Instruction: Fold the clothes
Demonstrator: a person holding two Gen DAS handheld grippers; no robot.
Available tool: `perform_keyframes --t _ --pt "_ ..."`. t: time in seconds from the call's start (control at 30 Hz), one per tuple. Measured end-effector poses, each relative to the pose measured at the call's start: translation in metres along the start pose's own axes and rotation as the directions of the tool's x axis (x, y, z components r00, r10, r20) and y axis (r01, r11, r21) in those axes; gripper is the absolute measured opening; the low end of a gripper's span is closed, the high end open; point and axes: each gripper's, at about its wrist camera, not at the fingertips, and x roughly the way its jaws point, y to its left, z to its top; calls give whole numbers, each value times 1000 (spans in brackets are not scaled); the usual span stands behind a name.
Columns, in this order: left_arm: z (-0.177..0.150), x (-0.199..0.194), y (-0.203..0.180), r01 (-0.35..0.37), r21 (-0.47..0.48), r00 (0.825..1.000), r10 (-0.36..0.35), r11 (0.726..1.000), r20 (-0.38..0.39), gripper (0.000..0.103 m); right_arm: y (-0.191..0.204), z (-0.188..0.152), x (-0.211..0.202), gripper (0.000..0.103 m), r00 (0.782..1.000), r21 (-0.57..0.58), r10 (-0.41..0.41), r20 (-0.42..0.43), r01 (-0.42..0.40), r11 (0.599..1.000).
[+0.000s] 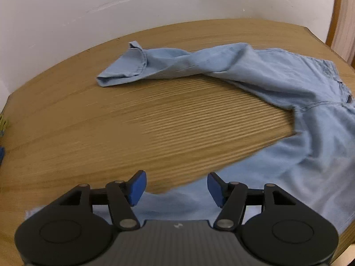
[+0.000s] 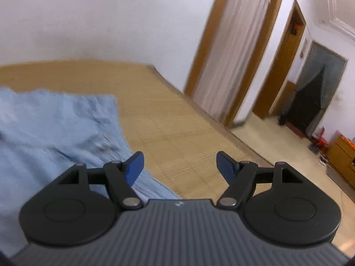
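The light-blue garment (image 1: 277, 84) sprawls unfolded across the desk (image 1: 155, 122), one leg twisted. Both left tongs (image 1: 176, 187) and right tongs (image 2: 180, 168) gape wide, empty. Straighten that leg before creasing.

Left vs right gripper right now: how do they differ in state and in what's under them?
The left gripper hangs over the near leg of the light blue pants, fabric showing between its fingers; the right gripper has bare wooden table between its fingers, the pants off to its left. The left faces the wall across the table; the right points past the table's edge toward a doorway. Shared: both are open and hold nothing.
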Motion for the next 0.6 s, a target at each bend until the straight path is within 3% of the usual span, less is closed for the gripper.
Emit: perform_keyframes --t 0.07,0.13,0.23,0.33,0.43,0.5,0.6 --pt "1 3 26 -10 14 1000 9 1000 16 63 40 6 -17 74 993 -31 115 29 -114 993" --pt "2 6 51 -20 28 999 19 999 33 63 80 12 -35 74 971 -68 232 54 -228 971" --pt "10 24 88 -40 57 999 38 998 38 63 181 11 -49 74 890 -242 453 51 -429 870" --pt "22 45 123 -55 67 998 53 996 36 63 270 11 -53 74 837 -393 546 28 -493 776" --pt "40 67 156 -72 41 997 71 997 44 63 337 21 -44 74 771 -472 636 -30 -572 671" --pt "58 83 180 -84 -2 995 84 996 51 63 371 27 -33 74 748 -527 661 -59 -585 616" --pt "86 105 213 -73 -82 995 78 994 58 63 409 32 -20 74 752 -595 654 -75 -561 576"
